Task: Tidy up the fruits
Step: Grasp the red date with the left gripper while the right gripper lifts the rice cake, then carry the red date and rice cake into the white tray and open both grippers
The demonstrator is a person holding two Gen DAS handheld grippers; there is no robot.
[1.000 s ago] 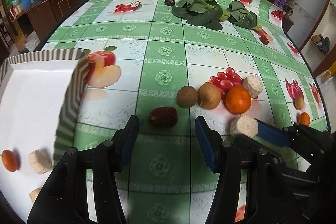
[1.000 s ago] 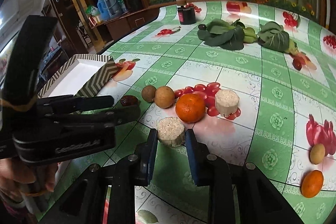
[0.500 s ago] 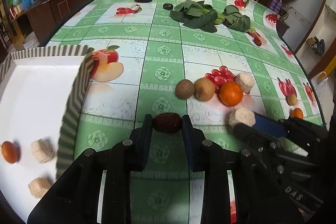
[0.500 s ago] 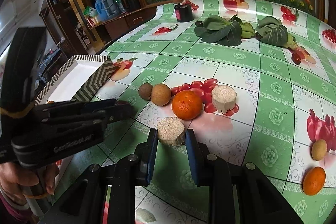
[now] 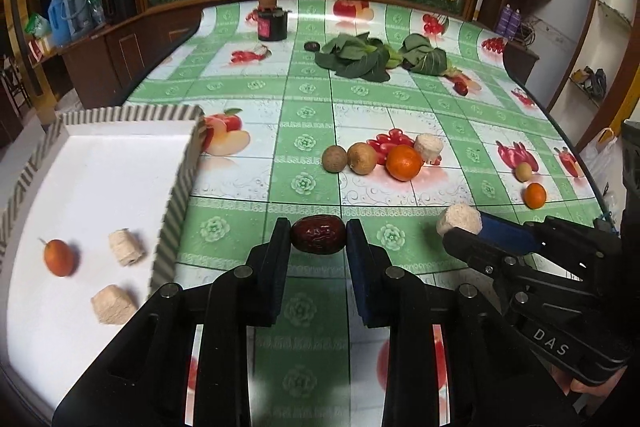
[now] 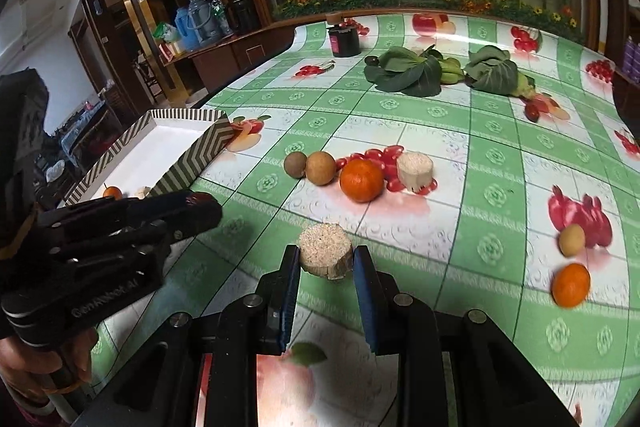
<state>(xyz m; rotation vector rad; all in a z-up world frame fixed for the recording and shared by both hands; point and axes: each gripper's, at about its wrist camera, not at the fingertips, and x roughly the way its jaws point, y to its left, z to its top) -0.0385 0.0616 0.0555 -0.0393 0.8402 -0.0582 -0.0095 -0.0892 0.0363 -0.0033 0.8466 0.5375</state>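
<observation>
My left gripper [image 5: 318,239] is shut on a dark red date [image 5: 317,235] and holds it above the tablecloth, right of the white tray [image 5: 120,163]. My right gripper [image 6: 326,261] is shut on a pale sugarcane chunk [image 6: 326,255], also lifted; it also shows in the left wrist view [image 5: 458,221]. The tray holds a small orange fruit [image 5: 59,257] and two sugarcane chunks [image 5: 126,247]. On the cloth lie two brown longans [image 5: 348,158], an orange [image 5: 403,162] and another sugarcane chunk [image 5: 428,147].
A small orange [image 6: 570,285] and a yellowish fruit [image 6: 571,239] lie at the right. Leafy greens [image 5: 360,57], a dark jar [image 5: 273,23] and a dark date [image 6: 532,111] sit farther back. The table edge curves along the right.
My left gripper closed on the date and lifted it off the cloth. My right gripper raised the sugarcane chunk, and both views pulled back and up.
</observation>
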